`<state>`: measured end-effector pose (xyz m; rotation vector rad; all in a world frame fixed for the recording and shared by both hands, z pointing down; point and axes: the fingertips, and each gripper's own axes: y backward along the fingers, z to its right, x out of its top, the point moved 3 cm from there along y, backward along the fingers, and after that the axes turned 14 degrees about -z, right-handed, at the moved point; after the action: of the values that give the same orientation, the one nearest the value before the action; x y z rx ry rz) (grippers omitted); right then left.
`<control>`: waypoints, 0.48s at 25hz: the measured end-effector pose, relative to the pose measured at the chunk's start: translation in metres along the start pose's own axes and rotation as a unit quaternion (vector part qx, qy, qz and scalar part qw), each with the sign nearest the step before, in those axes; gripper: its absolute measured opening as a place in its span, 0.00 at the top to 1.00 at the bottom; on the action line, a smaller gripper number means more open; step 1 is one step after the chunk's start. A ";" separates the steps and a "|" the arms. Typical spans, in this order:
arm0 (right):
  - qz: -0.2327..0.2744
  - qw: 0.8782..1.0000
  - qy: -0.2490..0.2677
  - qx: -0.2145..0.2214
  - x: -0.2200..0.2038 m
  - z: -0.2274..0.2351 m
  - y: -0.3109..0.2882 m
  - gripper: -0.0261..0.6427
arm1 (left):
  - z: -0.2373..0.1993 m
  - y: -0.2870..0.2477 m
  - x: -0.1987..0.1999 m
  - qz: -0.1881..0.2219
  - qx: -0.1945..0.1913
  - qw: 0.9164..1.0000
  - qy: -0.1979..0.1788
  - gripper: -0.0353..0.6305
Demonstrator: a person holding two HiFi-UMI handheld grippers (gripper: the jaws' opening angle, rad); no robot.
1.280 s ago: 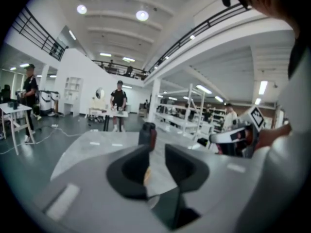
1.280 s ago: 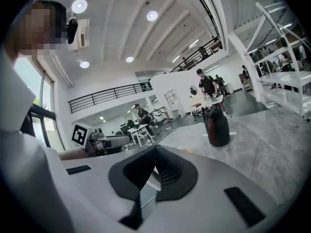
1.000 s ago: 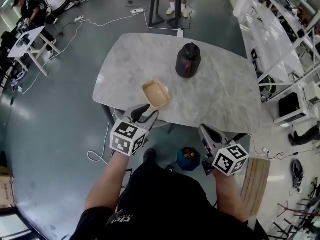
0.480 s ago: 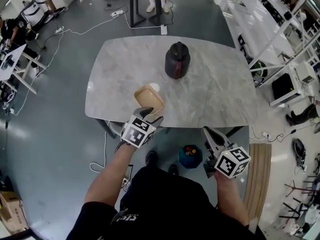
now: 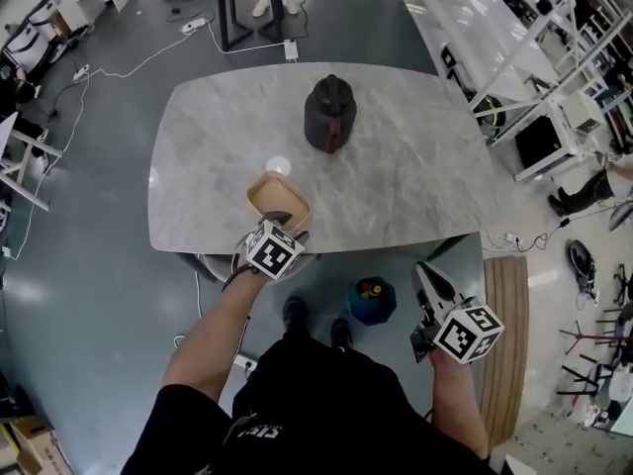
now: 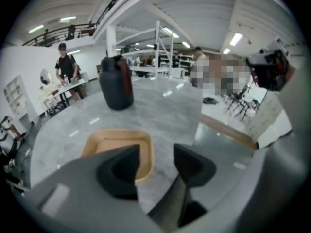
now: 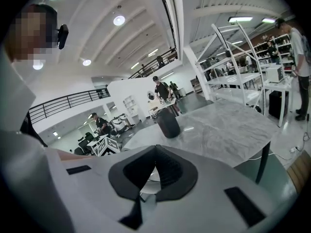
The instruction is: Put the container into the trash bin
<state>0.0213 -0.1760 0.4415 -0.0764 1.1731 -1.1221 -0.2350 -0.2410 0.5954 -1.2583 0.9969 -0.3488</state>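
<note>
- Now the left gripper [image 5: 287, 222] has dropped to the container [image 5: 278, 195], jaws opening, nothing between them yet.
- Container sits on the table's [image 5: 415, 186] near edge; grasp looks next.
- Meanwhile the right gripper [image 5: 425, 271] hangs closed, empty.

The container [image 5: 278, 196] sits on the desk [image 5: 415, 186], close to its near edge and left of the middle. The jug [image 5: 329, 115] stands on the desk behind the container, a little to its right and well apart from it. The bin [image 5: 373, 302] is on the floor [image 5: 89, 265], just before the desk's near edge and right of the container. A rack [image 5: 514, 57] stands to the desk's right.
</note>
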 end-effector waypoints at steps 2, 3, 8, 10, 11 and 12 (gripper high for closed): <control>0.002 1.000 -0.012 -0.011 -0.003 0.001 0.002 0.97 | -0.003 -0.008 0.000 -0.013 -0.003 1.000 -0.009 0.61; 0.003 1.000 -0.017 -0.017 -0.005 0.001 0.003 0.97 | -0.005 -0.014 0.000 -0.021 -0.005 1.000 -0.014 0.61; 0.012 0.998 -0.043 -0.048 -0.022 0.005 0.010 0.97 | -0.004 -0.043 -0.013 -0.058 -0.013 0.998 -0.034 0.61; 0.017 0.997 -0.052 -0.058 -0.027 0.004 0.012 0.97 | -0.004 -0.051 -0.018 -0.067 -0.014 0.997 -0.039 0.62; 0.018 0.996 -0.056 -0.062 -0.030 0.002 0.014 0.97 | -0.004 -0.054 -0.019 -0.069 -0.014 0.997 -0.041 0.63; 0.019 0.996 -0.061 -0.067 -0.032 0.001 0.015 0.97 | -0.005 -0.056 -0.020 -0.070 -0.012 0.997 -0.043 0.65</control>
<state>0.0334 -0.1457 0.4553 -0.2217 1.1351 -0.9915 -0.2340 -0.2479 0.6548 -1.3579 0.8435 -0.3890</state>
